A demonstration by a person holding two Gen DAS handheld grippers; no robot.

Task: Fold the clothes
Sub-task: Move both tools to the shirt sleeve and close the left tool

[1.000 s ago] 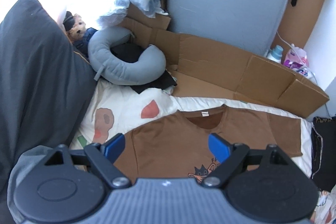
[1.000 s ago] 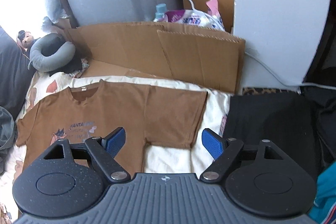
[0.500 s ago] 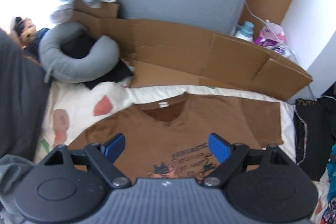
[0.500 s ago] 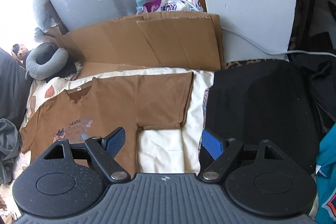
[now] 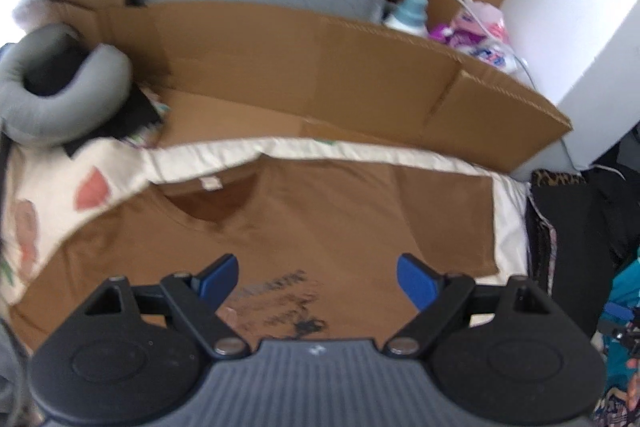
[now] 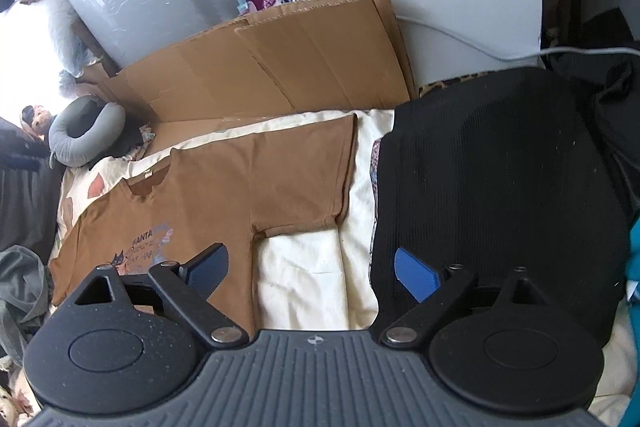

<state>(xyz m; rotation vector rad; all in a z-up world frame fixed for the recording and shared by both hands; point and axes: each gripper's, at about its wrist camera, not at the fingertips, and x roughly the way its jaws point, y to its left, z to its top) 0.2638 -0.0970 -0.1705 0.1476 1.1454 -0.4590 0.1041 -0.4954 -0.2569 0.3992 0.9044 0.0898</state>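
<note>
Brown short-sleeved cotton T-shirt spread flat, front up, on a cream printed bedsheet, collar toward the folded brown cardboard sheet standing along the far edge of the bed. Dark cat graphic and lettering on the chest, blurred in the left wrist view. One sleeve stretched out toward a black ribbed garment lying just beside it on the sheet.

Left tongs spread wide above the chest print, nothing between the blue pads; contact with the cloth not clear. Right tongs also spread wide, just opened further, hanging over the bare sheet below the sleeve, one pad over the shirt's side edge, the other over the black garment, nothing pinched.

Grey U-shaped neck pillow near the collar side, apart from the shirt.
</note>
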